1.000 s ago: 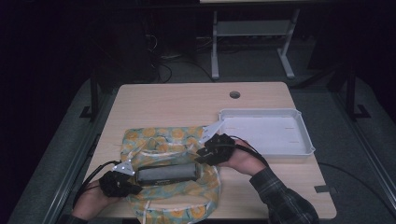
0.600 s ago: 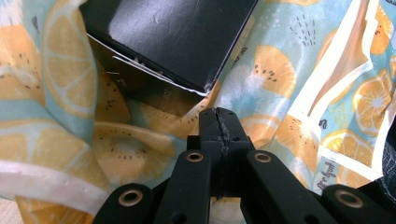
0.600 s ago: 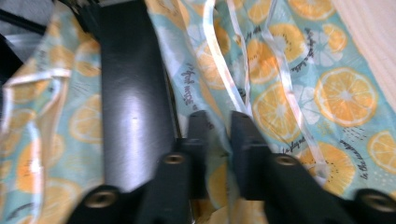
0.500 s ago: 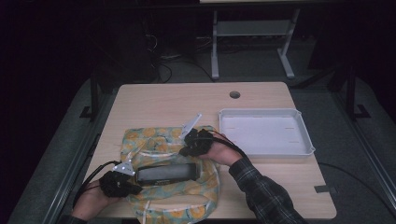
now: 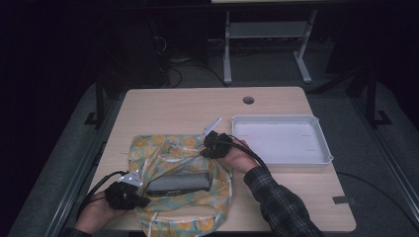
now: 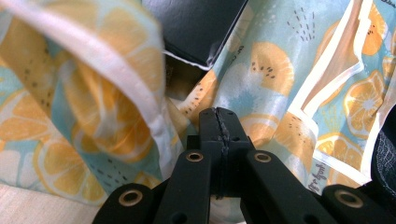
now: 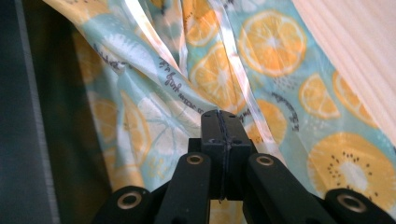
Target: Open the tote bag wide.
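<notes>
High view: dark case (image 5: pixel 178 182) lies on fruit-print cloth (image 5: pixel 163 153), on the desk (image 5: pixel 188 106).
Left gripper (image 5: pixel 140 187): jaws closed, pinching cloth at case's left end.
Right gripper (image 5: pixel 210 147): jaws just closed on cloth hem above case's right end.
Technique: lift hem over case, keeping both pinches firm.

Turquoise cloth (image 5: pixel 168 153) with orange citrus slices; white tray (image 5: pixel 321 153).

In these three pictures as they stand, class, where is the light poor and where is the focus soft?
High view: dim overall, floor nearly black, the table and white tray brightest. Left gripper view: well lit, fruit-print cloth soft up close. Right gripper view: dark band at left, cloth streaked with blur above the right claw.
</notes>
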`<move>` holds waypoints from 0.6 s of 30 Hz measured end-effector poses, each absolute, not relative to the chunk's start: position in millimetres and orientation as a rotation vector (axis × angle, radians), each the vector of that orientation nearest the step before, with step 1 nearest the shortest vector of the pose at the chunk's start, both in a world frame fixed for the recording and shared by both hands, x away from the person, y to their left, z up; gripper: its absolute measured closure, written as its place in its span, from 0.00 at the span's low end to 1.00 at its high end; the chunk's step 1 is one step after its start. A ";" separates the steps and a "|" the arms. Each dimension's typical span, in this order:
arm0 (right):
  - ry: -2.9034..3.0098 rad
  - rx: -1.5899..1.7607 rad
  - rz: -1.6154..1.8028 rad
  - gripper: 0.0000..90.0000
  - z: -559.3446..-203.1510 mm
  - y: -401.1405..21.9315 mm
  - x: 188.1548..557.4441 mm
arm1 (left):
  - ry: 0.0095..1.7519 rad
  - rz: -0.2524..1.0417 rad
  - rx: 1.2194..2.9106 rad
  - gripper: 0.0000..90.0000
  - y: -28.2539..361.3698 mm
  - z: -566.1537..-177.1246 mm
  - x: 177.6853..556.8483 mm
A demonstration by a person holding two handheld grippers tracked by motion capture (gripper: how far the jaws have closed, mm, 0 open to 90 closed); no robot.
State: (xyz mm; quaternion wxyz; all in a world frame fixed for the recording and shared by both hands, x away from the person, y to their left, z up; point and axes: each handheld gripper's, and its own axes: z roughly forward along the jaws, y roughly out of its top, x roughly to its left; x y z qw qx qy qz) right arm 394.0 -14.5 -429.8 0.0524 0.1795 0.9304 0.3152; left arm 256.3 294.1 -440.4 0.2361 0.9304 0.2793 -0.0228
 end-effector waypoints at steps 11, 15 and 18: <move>2.845 0.550 0.918 0.99 -439.3 -11.2 393.4 | 0.732 -0.048 2.390 0.80 306.1 -409.8 257.0; 2.846 0.542 0.924 0.99 -439.4 -11.6 392.3 | 0.725 -0.025 2.338 0.75 312.9 -395.5 261.0; 2.849 0.547 0.927 0.99 -438.4 -11.3 390.9 | 0.728 0.015 2.320 0.74 317.9 -388.3 265.9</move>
